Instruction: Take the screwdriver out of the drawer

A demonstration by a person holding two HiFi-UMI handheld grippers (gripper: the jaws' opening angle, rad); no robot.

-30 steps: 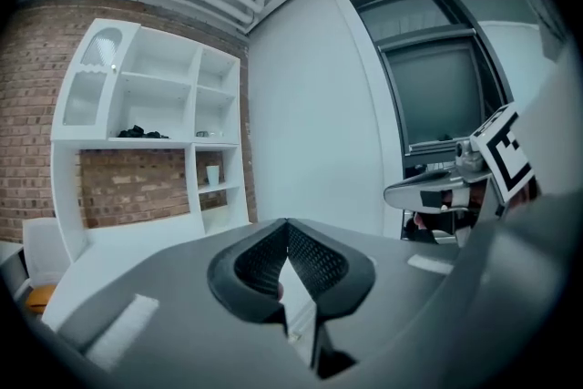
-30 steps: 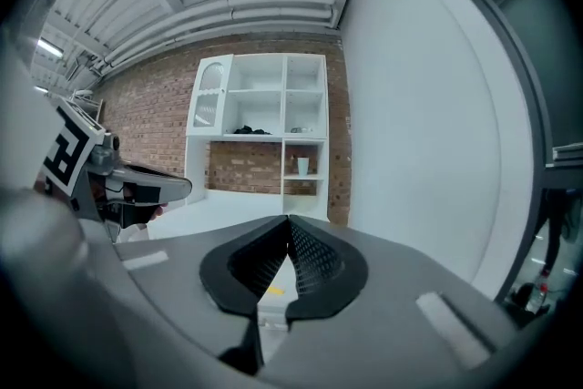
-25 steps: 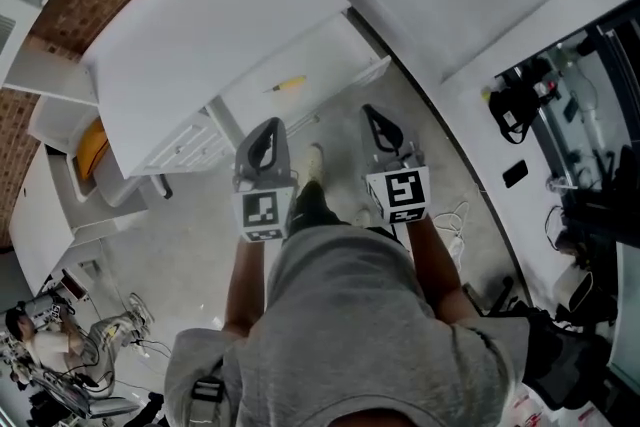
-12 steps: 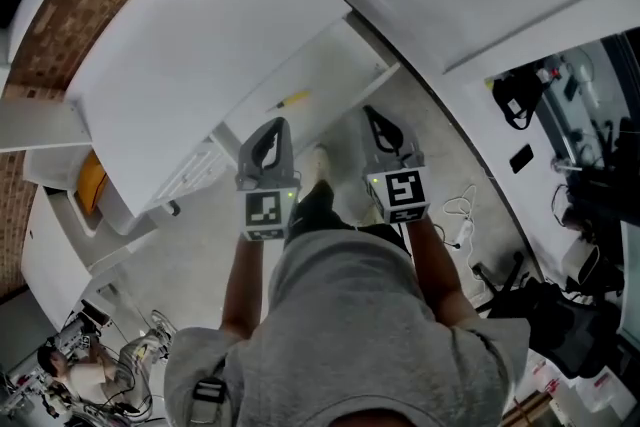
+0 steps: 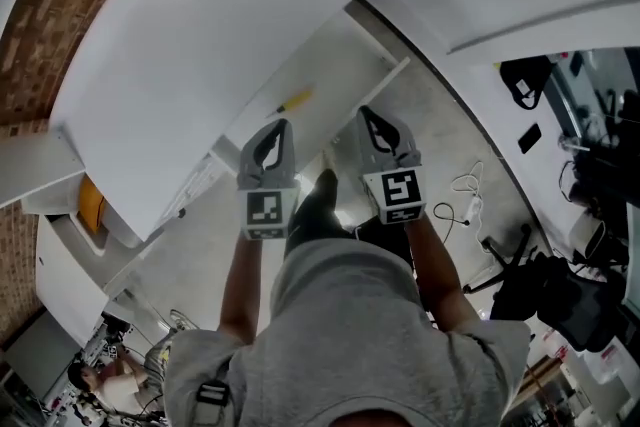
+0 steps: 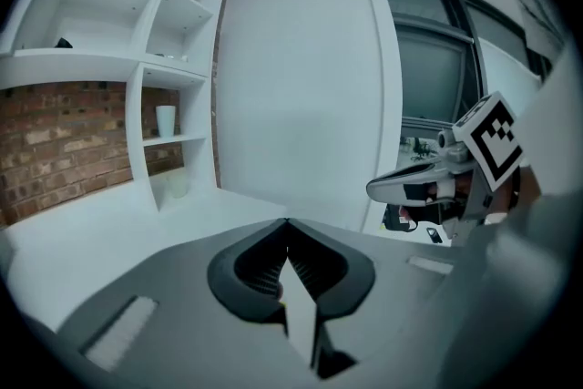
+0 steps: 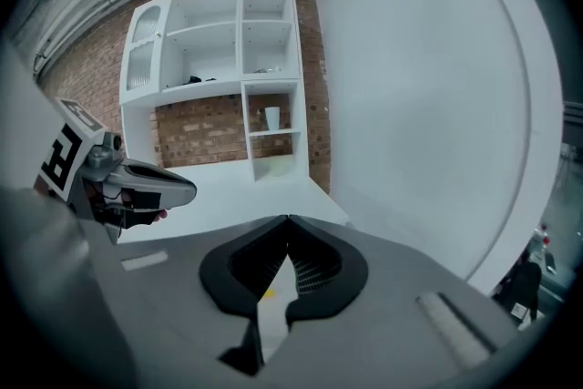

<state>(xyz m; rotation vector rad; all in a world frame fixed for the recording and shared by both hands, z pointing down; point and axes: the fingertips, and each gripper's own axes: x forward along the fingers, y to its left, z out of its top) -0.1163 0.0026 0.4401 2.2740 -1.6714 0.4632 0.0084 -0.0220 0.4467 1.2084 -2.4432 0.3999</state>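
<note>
Reaching the yellow-handled screwdriver [image 5: 294, 100], which lies in the open drawer [image 5: 345, 55] just beyond both grippers, needs jaws parted first, since the left gripper [image 5: 276, 127] and right gripper [image 5: 366, 114] are both closed and empty; its barely visible shaft seems to point left.

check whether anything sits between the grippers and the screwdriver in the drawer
Nothing visible does. The screwdriver lies alone in the open drawer, uncovered, with the left gripper and right gripper, both shut, just short of it.
</note>
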